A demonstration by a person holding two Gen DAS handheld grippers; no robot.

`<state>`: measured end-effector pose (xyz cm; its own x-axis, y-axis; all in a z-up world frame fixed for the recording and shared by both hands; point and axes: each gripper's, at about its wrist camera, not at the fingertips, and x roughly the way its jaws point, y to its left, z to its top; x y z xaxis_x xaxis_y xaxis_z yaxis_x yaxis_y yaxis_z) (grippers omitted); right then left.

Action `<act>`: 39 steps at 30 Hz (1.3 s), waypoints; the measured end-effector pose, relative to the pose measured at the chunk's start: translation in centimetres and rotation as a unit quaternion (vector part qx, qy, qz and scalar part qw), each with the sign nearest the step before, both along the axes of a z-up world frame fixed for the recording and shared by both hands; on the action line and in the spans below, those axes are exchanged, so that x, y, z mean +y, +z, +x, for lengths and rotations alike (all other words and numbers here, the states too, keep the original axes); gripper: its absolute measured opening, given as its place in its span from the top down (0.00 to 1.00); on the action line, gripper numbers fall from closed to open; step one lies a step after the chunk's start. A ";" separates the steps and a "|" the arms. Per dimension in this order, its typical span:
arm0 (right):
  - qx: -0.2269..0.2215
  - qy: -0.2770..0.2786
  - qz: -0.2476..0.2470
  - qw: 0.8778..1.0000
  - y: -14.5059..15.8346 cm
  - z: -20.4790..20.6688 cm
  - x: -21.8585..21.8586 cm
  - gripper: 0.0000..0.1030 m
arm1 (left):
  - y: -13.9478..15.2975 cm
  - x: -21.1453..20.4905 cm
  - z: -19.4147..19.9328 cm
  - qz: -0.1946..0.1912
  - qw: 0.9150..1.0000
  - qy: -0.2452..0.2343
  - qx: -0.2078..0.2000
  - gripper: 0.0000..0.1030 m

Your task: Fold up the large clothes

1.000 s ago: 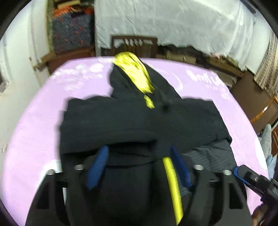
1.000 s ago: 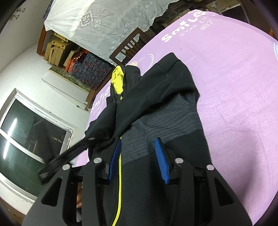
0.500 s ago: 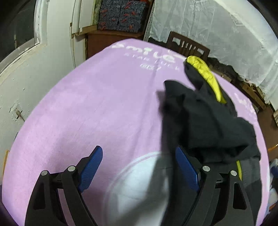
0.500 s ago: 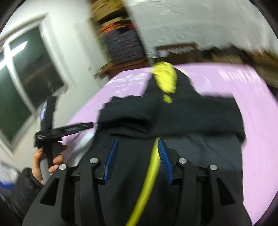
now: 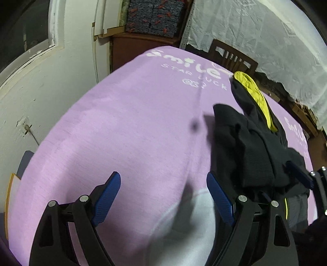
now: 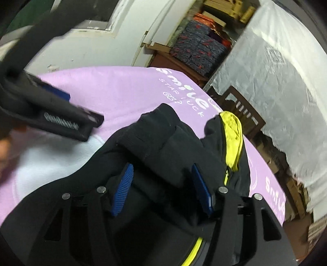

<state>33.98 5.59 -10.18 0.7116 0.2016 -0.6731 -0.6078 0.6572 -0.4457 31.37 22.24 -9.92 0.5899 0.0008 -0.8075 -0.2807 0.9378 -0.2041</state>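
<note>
Two grippers are mine: my left gripper (image 5: 163, 196) hangs wide open over bare lilac cloth, nothing between its blue pads, while my right gripper (image 6: 161, 188) has just been widening its jaws, with black fabric bunched between the pads; whether they press on it I cannot tell. Lilac covers the whole table (image 5: 122, 126), printed in white with "Smile", "STAR LUCK" beneath, and smaller marks I cannot read. On it lies the black jacket (image 5: 251, 149), partly folded, its yellow-lined hood (image 5: 253, 92) toward the far edge. Beyond stand a wooden chair (image 5: 233, 57), a white lace sheet (image 5: 265, 41), a white wall (image 5: 51, 81) and stacked dark patterned blankets (image 5: 155, 18).
</note>
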 end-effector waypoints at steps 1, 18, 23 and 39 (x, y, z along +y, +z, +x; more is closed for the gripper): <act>0.003 0.001 0.001 1.000 -0.1 0.5 0.1 0.50 | 0.0 0.3 0.0 -0.002 1.000 0.003 0.000 0.16; 0.144 -0.217 0.441 0.859 6.8 4.2 -21.6 0.86 | 0.2 -5.5 -0.6 0.101 0.992 -0.074 -0.027 0.16; 0.190 -0.325 0.501 0.779 1.4 4.4 -30.3 0.87 | -0.8 -7.5 -0.1 0.143 0.985 -0.092 -0.019 0.16; 0.239 -0.336 0.510 0.754 -2.9 4.1 -33.2 0.73 | -1.7 -5.6 1.5 0.128 0.990 -0.051 0.024 0.10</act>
<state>38.12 -27.60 -13.04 0.6090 0.4901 -0.6236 0.0854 0.7411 0.6659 32.90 16.62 -11.57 0.5587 0.1516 -0.8154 -0.1858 0.9810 0.0551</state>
